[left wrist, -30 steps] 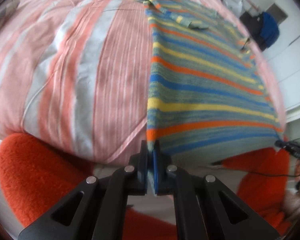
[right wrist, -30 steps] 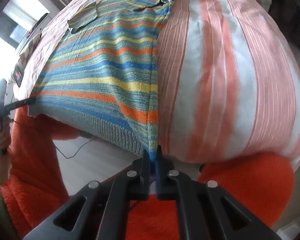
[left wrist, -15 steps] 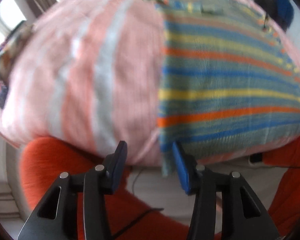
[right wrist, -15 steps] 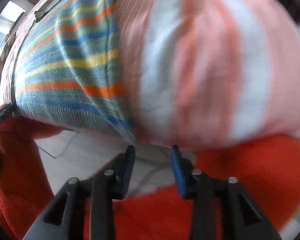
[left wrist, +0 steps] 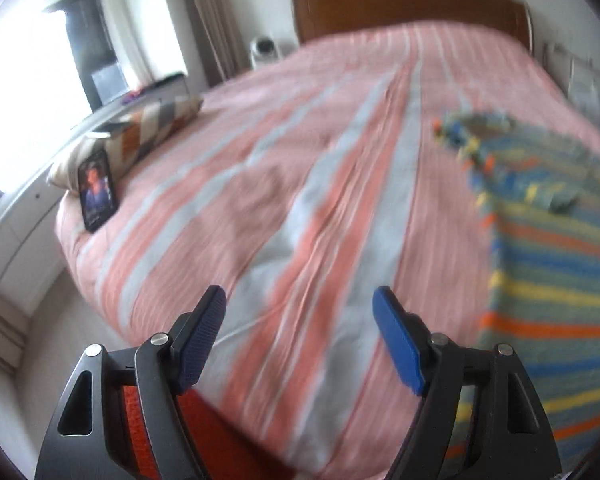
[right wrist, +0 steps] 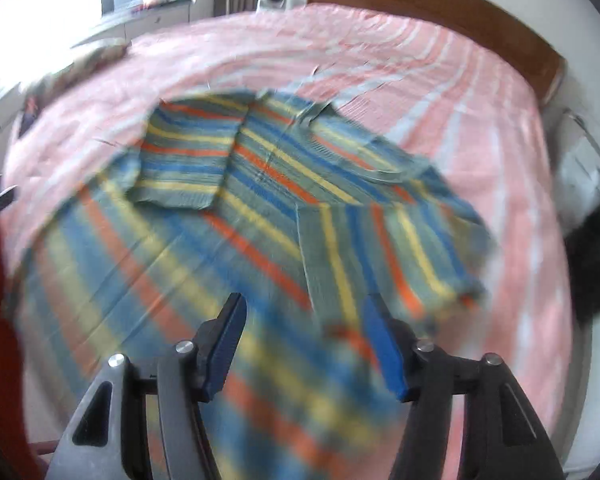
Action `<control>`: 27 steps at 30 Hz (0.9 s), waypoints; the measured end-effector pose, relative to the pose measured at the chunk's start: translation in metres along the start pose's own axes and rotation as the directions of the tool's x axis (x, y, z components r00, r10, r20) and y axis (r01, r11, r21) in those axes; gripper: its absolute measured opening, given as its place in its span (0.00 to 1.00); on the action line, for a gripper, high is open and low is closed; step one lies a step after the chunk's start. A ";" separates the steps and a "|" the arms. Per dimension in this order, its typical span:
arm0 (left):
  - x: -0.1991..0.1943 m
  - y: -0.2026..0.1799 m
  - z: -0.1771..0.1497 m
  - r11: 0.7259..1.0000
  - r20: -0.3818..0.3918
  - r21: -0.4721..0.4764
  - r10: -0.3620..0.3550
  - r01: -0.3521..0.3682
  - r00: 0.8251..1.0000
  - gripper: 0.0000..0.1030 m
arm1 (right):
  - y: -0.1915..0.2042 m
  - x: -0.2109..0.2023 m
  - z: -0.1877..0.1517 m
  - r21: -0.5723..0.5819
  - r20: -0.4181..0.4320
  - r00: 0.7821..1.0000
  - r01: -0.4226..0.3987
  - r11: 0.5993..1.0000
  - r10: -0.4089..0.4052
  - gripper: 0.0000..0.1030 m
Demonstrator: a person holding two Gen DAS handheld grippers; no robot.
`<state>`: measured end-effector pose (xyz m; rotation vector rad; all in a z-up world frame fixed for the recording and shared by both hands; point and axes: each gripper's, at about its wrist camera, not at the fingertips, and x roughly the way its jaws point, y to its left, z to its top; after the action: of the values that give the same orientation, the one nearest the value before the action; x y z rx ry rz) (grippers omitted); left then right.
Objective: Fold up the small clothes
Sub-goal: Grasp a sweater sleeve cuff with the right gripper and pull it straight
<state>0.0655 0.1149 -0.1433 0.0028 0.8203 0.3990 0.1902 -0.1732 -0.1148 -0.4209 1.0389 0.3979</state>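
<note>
A striped knit sweater (right wrist: 268,184) in blue, yellow, orange and grey-green lies flat on the bed, both sleeves folded in over the body. In the left wrist view it (left wrist: 548,240) lies at the right edge. My left gripper (left wrist: 300,312) is open and empty above the bare bedspread, left of the sweater. My right gripper (right wrist: 304,320) is open and empty above the sweater's lower body, near the right sleeve (right wrist: 384,252). Both views are blurred by motion.
The bed has a pink and white striped cover (left wrist: 300,184) and a wooden headboard (left wrist: 412,8). A patterned pillow (left wrist: 148,132) and a dark card or book (left wrist: 98,190) lie at the bed's left edge. A window and cabinet stand to the left.
Both grippers let go of the sweater's hem corners, opened wide, and rose and moved forward over the bed. The sweater now lies flat on the cover.
</note>
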 end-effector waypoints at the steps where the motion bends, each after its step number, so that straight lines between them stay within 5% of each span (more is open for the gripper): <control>1: 0.002 0.006 0.000 1.000 -0.003 -0.019 -0.016 0.016 1.000 0.75 | -0.003 0.023 0.008 0.015 -0.005 1.000 0.015 1.000 -0.015 0.58; 3: 0.008 0.013 0.003 0.998 -0.019 -0.054 -0.026 0.025 0.999 0.75 | -0.009 0.055 0.008 0.082 -0.037 0.999 0.031 0.996 -0.028 0.48; 4: 0.008 0.017 0.002 0.998 -0.031 -0.062 -0.029 0.027 0.999 0.75 | -0.021 0.065 0.006 0.152 -0.049 0.999 0.018 0.988 -0.011 0.14; 5: 0.010 0.020 0.002 0.997 -0.047 -0.069 -0.037 0.033 0.998 0.75 | -0.040 0.062 0.004 0.211 -0.050 0.999 0.017 0.977 -0.007 0.03; 6: 0.009 0.021 0.001 0.996 -0.058 -0.074 -0.046 0.042 0.997 0.75 | -0.062 0.052 -0.003 0.312 -0.027 1.000 0.010 0.950 -0.001 0.03; 10: 0.007 0.017 -0.001 0.995 -0.077 -0.084 -0.063 0.057 0.995 0.75 | -0.140 -0.017 -0.046 0.459 0.016 0.983 0.156 0.875 -0.183 0.03; 15: 0.009 0.009 -0.005 0.994 -0.109 -0.095 -0.067 0.057 0.992 0.75 | -0.257 -0.090 -0.140 0.660 -0.093 0.928 0.329 0.676 -0.361 0.03; 19: 0.013 0.007 -0.008 0.995 -0.121 -0.094 -0.043 0.032 0.992 0.75 | -0.283 -0.097 -0.188 0.723 -0.135 0.941 0.307 0.619 -0.310 0.03; 27: 0.014 0.009 -0.012 0.996 -0.133 -0.084 -0.016 0.004 0.991 0.75 | -0.271 -0.062 -0.232 0.783 -0.242 0.939 0.337 0.523 -0.242 0.02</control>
<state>0.0631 0.1261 -0.1600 -0.1073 0.9348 0.4274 0.1282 -0.5296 -0.1231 0.2489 1.1119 -0.4460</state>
